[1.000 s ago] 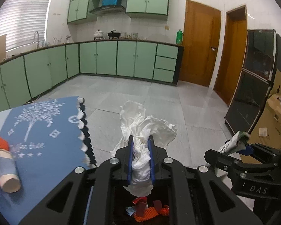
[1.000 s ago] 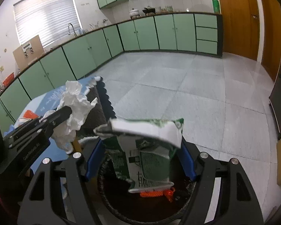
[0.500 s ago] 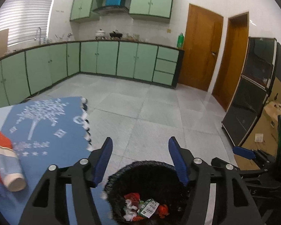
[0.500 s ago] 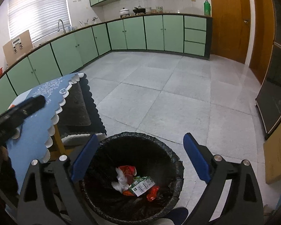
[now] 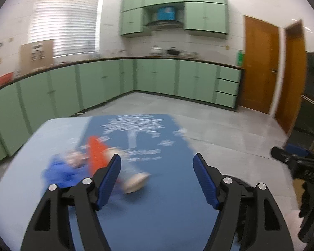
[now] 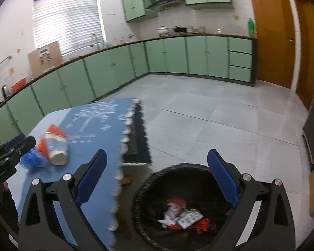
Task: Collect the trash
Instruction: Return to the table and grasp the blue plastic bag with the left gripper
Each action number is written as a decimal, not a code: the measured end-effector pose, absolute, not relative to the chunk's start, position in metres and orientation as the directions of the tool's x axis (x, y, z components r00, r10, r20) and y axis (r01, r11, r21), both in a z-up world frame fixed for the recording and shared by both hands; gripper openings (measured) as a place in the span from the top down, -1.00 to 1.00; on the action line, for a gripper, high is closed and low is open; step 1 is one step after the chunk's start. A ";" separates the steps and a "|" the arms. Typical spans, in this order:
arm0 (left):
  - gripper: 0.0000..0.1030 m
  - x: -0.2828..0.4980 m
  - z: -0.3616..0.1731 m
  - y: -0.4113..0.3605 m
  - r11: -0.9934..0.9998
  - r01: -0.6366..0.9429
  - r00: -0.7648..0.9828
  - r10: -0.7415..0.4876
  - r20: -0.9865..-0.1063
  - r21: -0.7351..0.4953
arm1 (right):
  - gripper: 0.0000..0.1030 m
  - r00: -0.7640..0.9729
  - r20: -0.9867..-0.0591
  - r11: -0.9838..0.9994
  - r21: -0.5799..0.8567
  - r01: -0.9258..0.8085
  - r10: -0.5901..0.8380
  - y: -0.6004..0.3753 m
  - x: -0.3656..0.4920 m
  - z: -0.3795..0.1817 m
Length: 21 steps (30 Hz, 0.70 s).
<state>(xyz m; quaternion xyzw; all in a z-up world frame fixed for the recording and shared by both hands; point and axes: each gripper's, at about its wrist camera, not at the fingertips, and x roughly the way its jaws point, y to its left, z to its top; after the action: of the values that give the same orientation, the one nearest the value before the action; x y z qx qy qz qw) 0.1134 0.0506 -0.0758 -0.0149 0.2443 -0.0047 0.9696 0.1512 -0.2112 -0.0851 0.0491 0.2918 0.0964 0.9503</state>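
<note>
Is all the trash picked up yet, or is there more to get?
Not yet. Some trash is done: a green packet and white tissue lie in the bin. Nothing is in hand: the left gripper and right gripper are both open and empty. Left on the table: a cup, something orange and a blue wad.

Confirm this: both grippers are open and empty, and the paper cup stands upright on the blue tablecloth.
Not upright. The paper cup lies on its side on the blue tablecloth, as the right wrist view shows. The left gripper and right gripper are indeed open and empty.
</note>
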 end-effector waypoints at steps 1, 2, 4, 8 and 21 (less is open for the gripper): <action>-0.36 0.110 -0.077 0.062 0.999 -0.026 0.880 0.010 -0.475 -0.028 | -0.82 0.809 -0.541 0.973 0.153 -0.171 0.228 -0.200 0.151 -0.085; -0.36 0.106 -0.079 0.079 0.998 -0.064 0.876 0.045 -0.480 -0.023 | -0.82 0.806 -0.539 0.969 0.155 -0.193 0.247 -0.185 0.152 -0.085; -0.36 0.101 -0.083 0.096 0.994 -0.106 0.870 0.084 -0.486 -0.018 | -0.82 0.797 -0.533 0.959 0.160 -0.232 0.282 -0.162 0.154 -0.085; -0.36 0.090 -0.094 0.131 0.984 -0.177 0.853 0.151 -0.499 -0.006 | -0.82 0.775 -0.531 0.939 0.162 -0.304 0.343 -0.117 0.160 -0.090; -0.36 0.103 -0.123 0.179 0.970 -0.241 0.808 0.178 -0.562 -0.040 | -0.82 0.719 -0.576 0.916 0.161 -0.367 0.389 -0.049 0.184 -0.111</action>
<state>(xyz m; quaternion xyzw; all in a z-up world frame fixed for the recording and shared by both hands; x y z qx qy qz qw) 0.1030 0.1785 -0.1233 -0.0548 0.2896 0.1103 0.9492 0.1841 -0.0491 -0.1112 0.0177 0.3144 0.2038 0.9270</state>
